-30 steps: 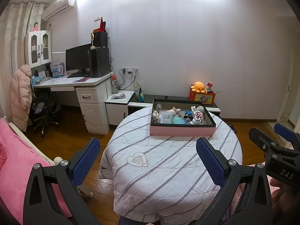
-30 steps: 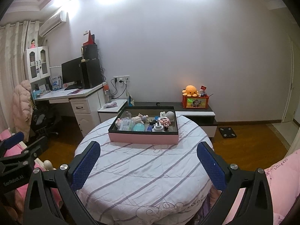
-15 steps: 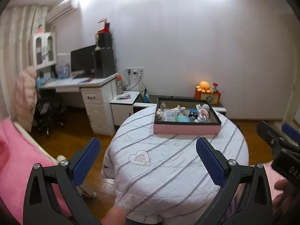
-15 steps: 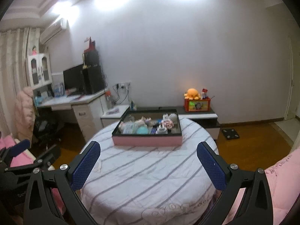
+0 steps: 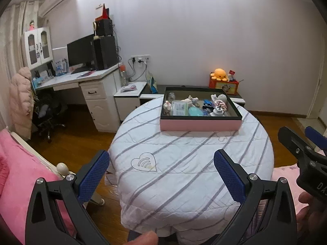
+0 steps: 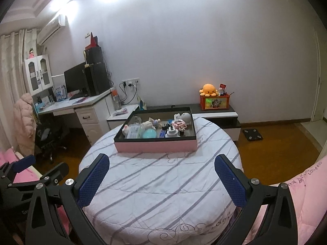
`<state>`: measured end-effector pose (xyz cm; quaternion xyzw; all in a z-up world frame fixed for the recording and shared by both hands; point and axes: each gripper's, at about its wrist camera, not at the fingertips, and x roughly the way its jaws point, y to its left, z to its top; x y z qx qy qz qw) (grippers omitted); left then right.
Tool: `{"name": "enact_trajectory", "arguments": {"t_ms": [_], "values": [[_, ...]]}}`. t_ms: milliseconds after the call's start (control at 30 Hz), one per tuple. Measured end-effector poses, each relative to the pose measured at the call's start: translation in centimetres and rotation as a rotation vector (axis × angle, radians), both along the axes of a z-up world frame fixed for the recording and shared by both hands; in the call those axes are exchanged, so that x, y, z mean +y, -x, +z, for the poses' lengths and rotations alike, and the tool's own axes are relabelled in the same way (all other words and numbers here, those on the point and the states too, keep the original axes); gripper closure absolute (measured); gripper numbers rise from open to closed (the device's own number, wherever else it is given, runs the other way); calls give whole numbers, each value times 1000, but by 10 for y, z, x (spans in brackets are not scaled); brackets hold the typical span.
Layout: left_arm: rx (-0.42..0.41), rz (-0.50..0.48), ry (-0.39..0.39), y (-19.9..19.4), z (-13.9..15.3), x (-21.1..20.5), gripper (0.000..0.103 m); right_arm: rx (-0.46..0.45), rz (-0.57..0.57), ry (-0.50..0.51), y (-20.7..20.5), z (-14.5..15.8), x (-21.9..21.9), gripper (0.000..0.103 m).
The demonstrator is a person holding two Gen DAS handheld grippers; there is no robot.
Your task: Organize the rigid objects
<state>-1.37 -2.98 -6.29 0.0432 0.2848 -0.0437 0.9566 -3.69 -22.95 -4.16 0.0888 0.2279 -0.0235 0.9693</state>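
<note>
A pink box with a black rim sits at the far side of a round table covered in a striped white cloth. It holds several small items: a teal egg shape, a clear packet, a white round bottle and small toys. My left gripper is open and empty above the table's near edge. My right gripper is open and empty, also short of the box. Each gripper shows at the edge of the other's view.
A white desk with monitor and speakers stands at the left. A low cabinet with an orange plush on a red box is behind the table. Pink bedding lies at the left, a pink quilt at the right. A scale lies on the wood floor.
Both grippers have shifted a little in view, with the table and box now slightly lower and nearer. Both stay open and empty.
</note>
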Motion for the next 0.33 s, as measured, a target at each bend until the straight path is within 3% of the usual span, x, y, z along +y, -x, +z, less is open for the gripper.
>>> {"name": "enact_trajectory", "arguments": {"t_ms": [333], "values": [[-49, -6, 18, 9, 14, 7, 0, -4, 11, 22, -1, 4, 9, 0]]}}
